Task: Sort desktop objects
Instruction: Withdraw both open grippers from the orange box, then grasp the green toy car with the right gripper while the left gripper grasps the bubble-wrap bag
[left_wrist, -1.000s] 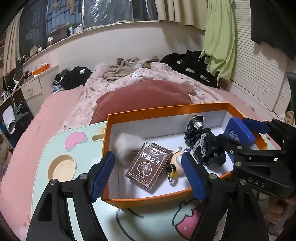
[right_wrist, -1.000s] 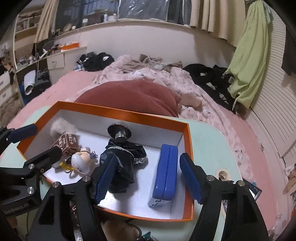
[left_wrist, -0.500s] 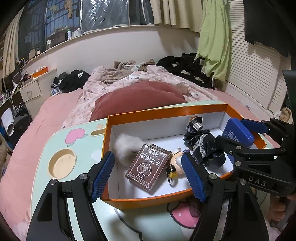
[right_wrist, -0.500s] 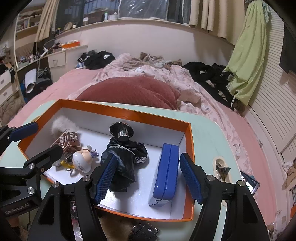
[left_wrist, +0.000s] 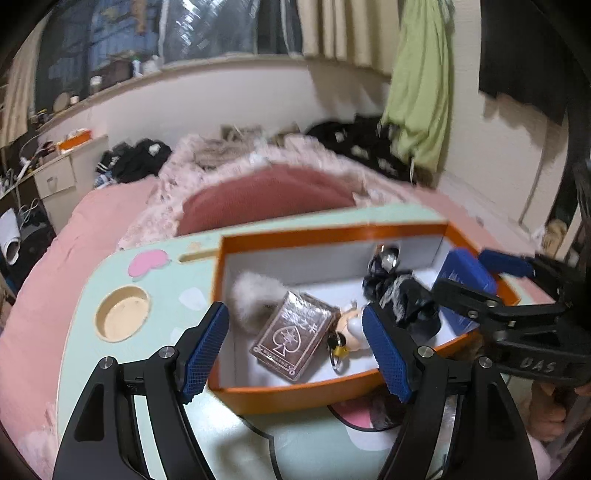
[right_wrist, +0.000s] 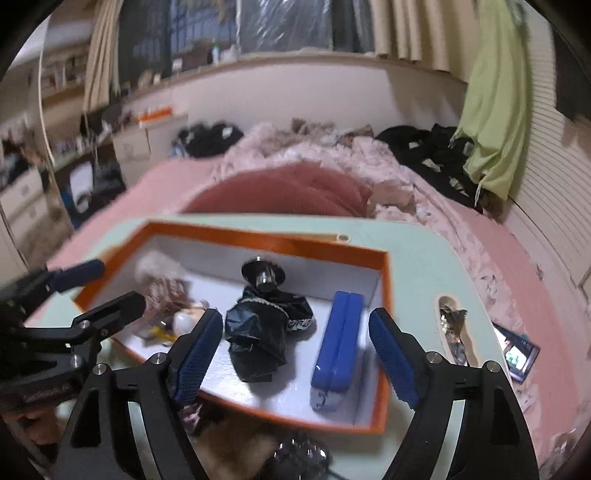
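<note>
An orange box (left_wrist: 332, 233) with a white inside sits on the mint lap table (left_wrist: 155, 288). It holds a brown card deck (left_wrist: 293, 334), a white fluffy ball (left_wrist: 255, 299), a small doll keychain (left_wrist: 349, 325), a black folded umbrella (right_wrist: 260, 332) and a blue case (right_wrist: 340, 347). My left gripper (left_wrist: 295, 345) is open and empty above the box's near left side. My right gripper (right_wrist: 291, 356) is open and empty above the box's near right side, over the umbrella and case (left_wrist: 467, 271).
The table has a round cup hole (left_wrist: 122, 313) at the left and a slot with a foil scrap (right_wrist: 454, 328) at the right. A phone (right_wrist: 517, 350) lies on the pink bed beyond the right edge. Dark furry things (right_wrist: 295, 454) lie in front of the box.
Both grippers have drawn back and up from the box, so more of the table shows around it. Both views are motion-blurred. Both grippers stay open.
</note>
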